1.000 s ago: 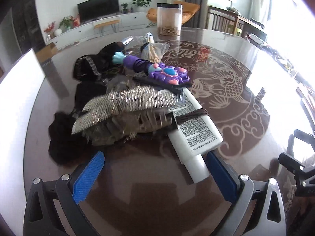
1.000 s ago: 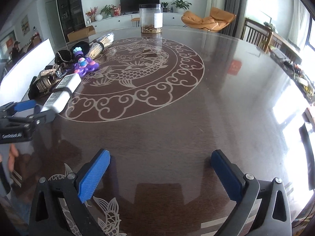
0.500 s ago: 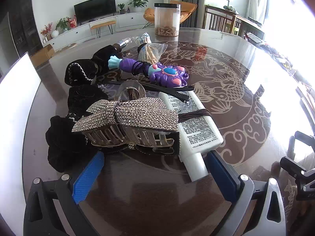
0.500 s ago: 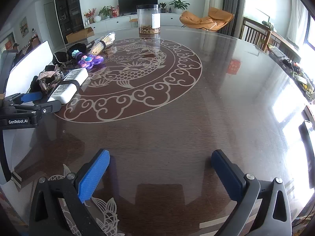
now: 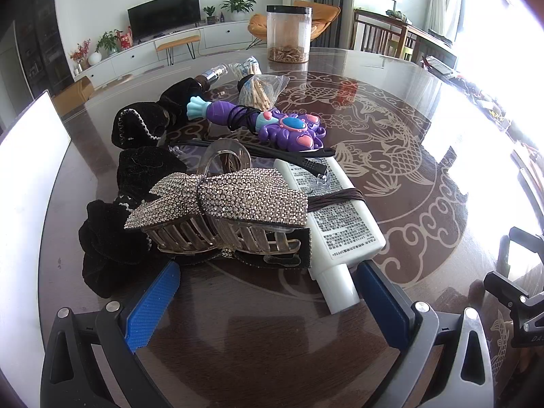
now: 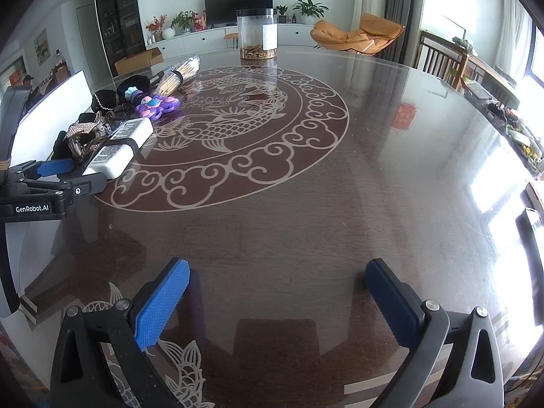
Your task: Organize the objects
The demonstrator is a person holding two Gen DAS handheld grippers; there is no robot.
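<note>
Found the rhinestone hair clip [image 5: 231, 200] sharp and at rest on the pile, no longer the tilted blur of a second before; seemed to have settled only just then, lying teeth-down across the black scrunchies [image 5: 108, 248] and touching the white tube [image 5: 340, 224] at its right end. Noted no change in the half second since. Held the left gripper [image 5: 265, 272] low over the table [image 5: 238, 340] just short of the pile, jaws wide apart and clamped on nothing, with the clip near the left pad and the cap of the tube just inside the right one. Kept the right gripper [image 6: 277, 265] well apart from all of it, over bare table, jaws likewise spread and empty. Left the rest as before: purple toy [image 5: 289, 129] behind the clip, bag of wooden sticks [image 5: 261, 88] beyond that, clear jar [image 5: 288, 34] at the far edge. Judged the sorting barely begun, with everything heaped on one side of the table and nothing yet carried off. Took the steadied clip as ready for a grasp, being topmost and nearest; reckoned the tube, bound with a brown hair tie [image 5: 336, 200] and pressed against the clip, likely to be dragged along by a careless closing
</note>
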